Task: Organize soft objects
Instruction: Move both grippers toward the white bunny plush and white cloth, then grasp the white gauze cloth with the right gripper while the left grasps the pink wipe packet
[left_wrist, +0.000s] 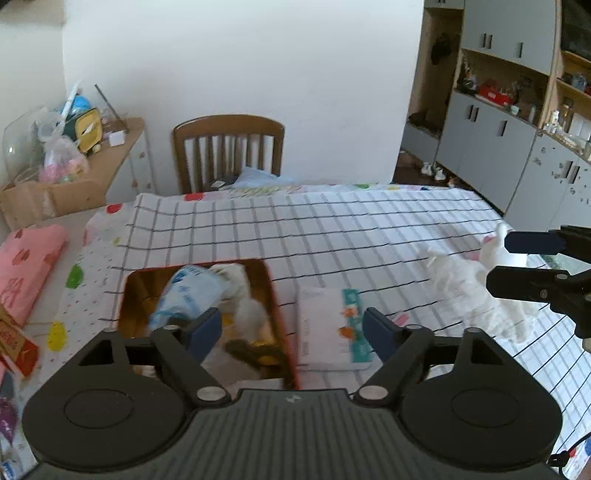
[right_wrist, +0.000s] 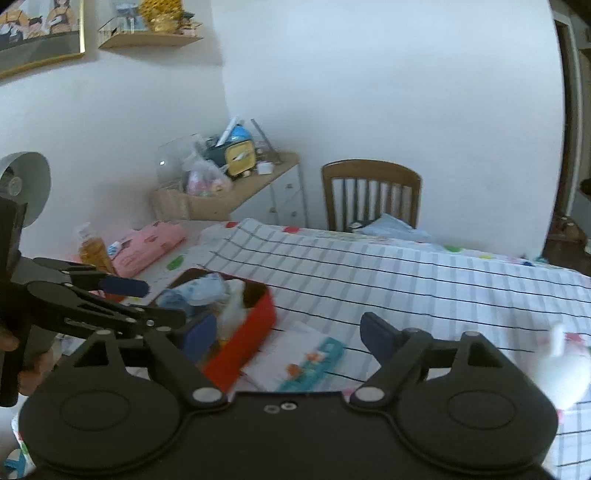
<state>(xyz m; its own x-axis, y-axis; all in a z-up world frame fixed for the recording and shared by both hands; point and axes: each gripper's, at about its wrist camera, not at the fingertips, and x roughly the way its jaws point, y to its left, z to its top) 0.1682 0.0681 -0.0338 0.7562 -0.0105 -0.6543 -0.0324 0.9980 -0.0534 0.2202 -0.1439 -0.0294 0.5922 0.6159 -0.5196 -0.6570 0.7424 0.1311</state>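
Observation:
A red box (left_wrist: 284, 332) (right_wrist: 255, 328) sits on the checked tablecloth and holds a blue-white plastic pack (left_wrist: 188, 295) (right_wrist: 199, 291), a white fluffy item (left_wrist: 243, 295) and a brown item (left_wrist: 258, 356). A white tissue pack (left_wrist: 328, 328) (right_wrist: 295, 358) lies right of the box. A white plush toy (left_wrist: 476, 291) (right_wrist: 561, 373) lies further right. My left gripper (left_wrist: 291, 328) is open and empty above the box and tissue pack; it also shows in the right wrist view (right_wrist: 129, 299). My right gripper (right_wrist: 288, 336) is open and empty; in the left wrist view (left_wrist: 517, 262) it is by the plush.
A wooden chair (left_wrist: 229, 151) (right_wrist: 371, 195) stands at the table's far edge. A pink folded cloth (left_wrist: 26, 266) (right_wrist: 147, 247) and a bottle (right_wrist: 94, 251) lie at the left. A cluttered side cabinet (left_wrist: 85, 162) is in the corner, grey cupboards (left_wrist: 498, 147) to the right.

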